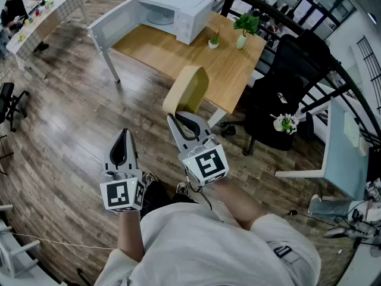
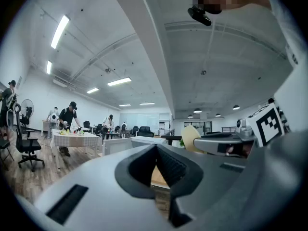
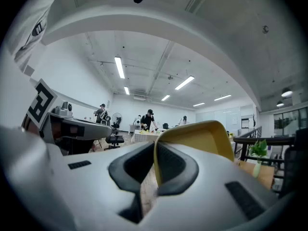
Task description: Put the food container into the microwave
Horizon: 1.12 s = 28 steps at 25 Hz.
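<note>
Left claw (image 1: 123, 134) at 7 o'clock in head view, jaws together. Left gripper view confirms tips meeting, nothing between them. Right claw (image 1: 174, 121) near centre, clamped on yellow food container (image 1: 187, 88), which is held in air and tilted up toward 12 o'clock. Right gripper view shows container rim pinched between jaws; head view does not show this. Microwave (image 1: 178, 6) at 12 o'clock on wooden surface (image 1: 238, 70), door (image 1: 116, 21) swung open toward 10 o'clock. Container near surface's front edge, well apart from microwave. Open floor at 9 o'clock. Potted plants (image 1: 245, 27) at 1 o'clock, near microwave.
</note>
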Tool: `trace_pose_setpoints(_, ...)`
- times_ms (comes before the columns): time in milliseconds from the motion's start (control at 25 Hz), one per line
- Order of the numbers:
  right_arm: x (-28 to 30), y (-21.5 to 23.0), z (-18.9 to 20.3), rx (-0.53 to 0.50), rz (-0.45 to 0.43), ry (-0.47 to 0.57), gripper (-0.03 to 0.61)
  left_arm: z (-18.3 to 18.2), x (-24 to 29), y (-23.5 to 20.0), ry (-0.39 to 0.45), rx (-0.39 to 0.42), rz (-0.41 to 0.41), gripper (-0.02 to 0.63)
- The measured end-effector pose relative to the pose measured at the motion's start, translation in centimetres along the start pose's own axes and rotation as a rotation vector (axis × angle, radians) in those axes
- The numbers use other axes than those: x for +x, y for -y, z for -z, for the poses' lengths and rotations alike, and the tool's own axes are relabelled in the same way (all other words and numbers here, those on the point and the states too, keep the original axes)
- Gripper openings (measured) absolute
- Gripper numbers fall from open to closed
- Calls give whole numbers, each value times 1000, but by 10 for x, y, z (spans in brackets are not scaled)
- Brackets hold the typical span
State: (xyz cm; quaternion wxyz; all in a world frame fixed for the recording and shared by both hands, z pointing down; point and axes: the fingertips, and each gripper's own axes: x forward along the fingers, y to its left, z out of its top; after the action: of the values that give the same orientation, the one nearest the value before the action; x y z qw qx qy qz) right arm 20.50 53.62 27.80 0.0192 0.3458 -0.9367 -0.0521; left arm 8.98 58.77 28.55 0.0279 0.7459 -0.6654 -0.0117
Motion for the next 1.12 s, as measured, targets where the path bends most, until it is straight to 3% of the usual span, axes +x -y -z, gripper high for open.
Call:
trace_pose_setpoints(280,40,-17,8,18,7,7,25,14,20,-34,-28,-24,66,12)
trace_pose_setpoints(800,125,-16,26,18,74,-89,25,13,78,-107,-28,-73,197,12)
trace_pose_setpoints(1120,166,22,46,46,56,-120,25,24,132,-109,-64,-88,219,12)
